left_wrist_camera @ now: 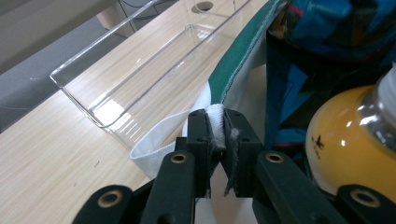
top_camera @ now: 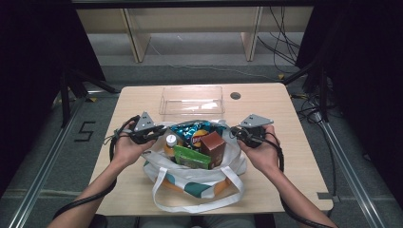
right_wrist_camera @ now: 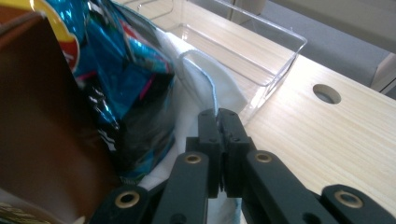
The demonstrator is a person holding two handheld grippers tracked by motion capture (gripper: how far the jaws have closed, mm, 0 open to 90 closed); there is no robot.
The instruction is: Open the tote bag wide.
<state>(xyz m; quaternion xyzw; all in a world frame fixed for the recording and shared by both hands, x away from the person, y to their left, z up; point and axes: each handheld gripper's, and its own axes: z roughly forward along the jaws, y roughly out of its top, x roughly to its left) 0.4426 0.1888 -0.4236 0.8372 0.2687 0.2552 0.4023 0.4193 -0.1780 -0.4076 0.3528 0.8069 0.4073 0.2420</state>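
1. bag (top_camera: 195, 178): a white tote with teal and orange patches is sitting at the near middle of the bench (top_camera: 294, 161), its mouth standing open and its two white handles lying loose toward the person.
2. left gripper (top_camera: 159, 131): it is sitting at the bag's left rim; in the left gripper view (left_wrist_camera: 219, 140) its fingers are clenching a fold of the white rim cloth between their pads.
3. right gripper (top_camera: 236, 133): it is sitting at the bag's right rim; in the right gripper view (right_wrist_camera: 219, 149) its fingers are pressing together on the white cloth, with the fabric running down between them.
4. hands: the left hand (top_camera: 124, 148) and the right hand (top_camera: 262, 153) are each gripping one tool, forearms coming in from the near edge.
5. contents: a blue crisp packet (top_camera: 194, 129) is standing at the back of the bag, a brown carton (top_camera: 214, 148) at the right, a green box (top_camera: 191, 157) in front, and a yellow bottle (top_camera: 170, 142) with a white cap at the left, just beside the left gripper.
6. tray (top_camera: 191, 100): a clear plastic tray is lying on the bench just beyond the bag, apart from both grippers.
7. hole (top_camera: 235, 95): a round port is showing in the bench top to the right of the tray.
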